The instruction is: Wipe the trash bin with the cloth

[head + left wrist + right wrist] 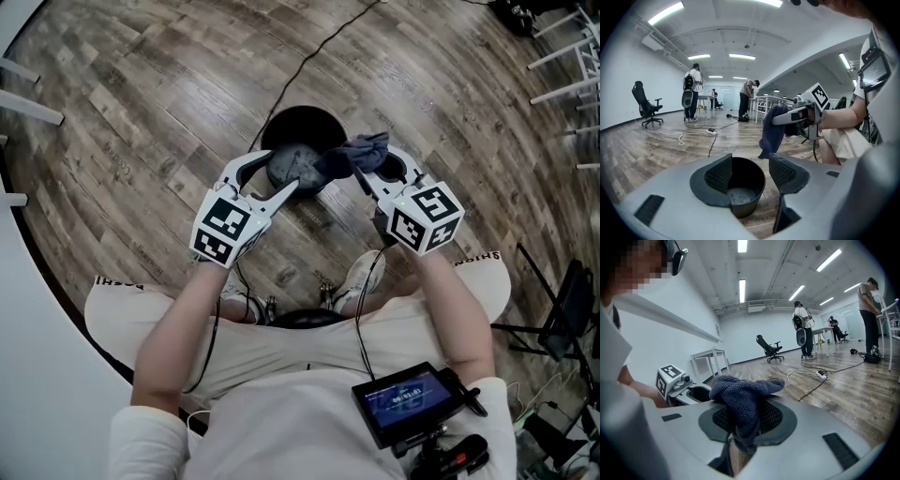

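In the head view, the small round black plastic trash bin [305, 117] is standing on the wood-plank floor [141, 112] in the upper middle of the frame. The left gripper [281, 171] is framing it from the lower left. The right gripper [367, 169] is holding the crumpled blue-grey cloth [358, 150] at the bin's right rim.

In the left gripper view, the jaws are standing wide apart with the bin between them at the lower middle. The left pad is lying against the wall, but the right pad is showing a thin gap, so nothing is clamped there. The cloth is hanging at the centre right.

In the right gripper view, the jaws are pressing together on the cloth, which is bulging above them in the middle of the frame.

I am judging that the wiping is only starting. The next move is asking for the cloth to be pressed on the rim and dragged around it, with the left jaws bracing the bin against sliding.
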{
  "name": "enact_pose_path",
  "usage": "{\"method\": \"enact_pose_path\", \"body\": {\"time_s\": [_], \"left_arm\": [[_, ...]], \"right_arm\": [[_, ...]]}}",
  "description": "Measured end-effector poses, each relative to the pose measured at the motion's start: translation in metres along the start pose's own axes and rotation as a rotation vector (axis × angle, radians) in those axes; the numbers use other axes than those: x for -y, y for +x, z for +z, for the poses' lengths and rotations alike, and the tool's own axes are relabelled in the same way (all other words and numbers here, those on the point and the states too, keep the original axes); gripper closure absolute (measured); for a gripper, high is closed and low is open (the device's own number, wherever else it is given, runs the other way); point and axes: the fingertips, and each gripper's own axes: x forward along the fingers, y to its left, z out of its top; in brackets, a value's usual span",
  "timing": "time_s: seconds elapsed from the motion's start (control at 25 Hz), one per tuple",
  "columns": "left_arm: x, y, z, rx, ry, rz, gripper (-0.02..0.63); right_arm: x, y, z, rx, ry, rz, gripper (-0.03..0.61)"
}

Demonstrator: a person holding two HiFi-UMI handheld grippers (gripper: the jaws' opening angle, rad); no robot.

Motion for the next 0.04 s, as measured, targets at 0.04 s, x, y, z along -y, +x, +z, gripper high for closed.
{"method": "enact_pose_path", "body": {"time_s": [0.04], "left_arm": [[0.0043,-0.0001,-0.0044,-0.011,-0.004,-0.005,0.356]], "right_arm": [[-0.0018,-0.0025,-0.0024,-0.001,0.010,0.006,0.483]]}}
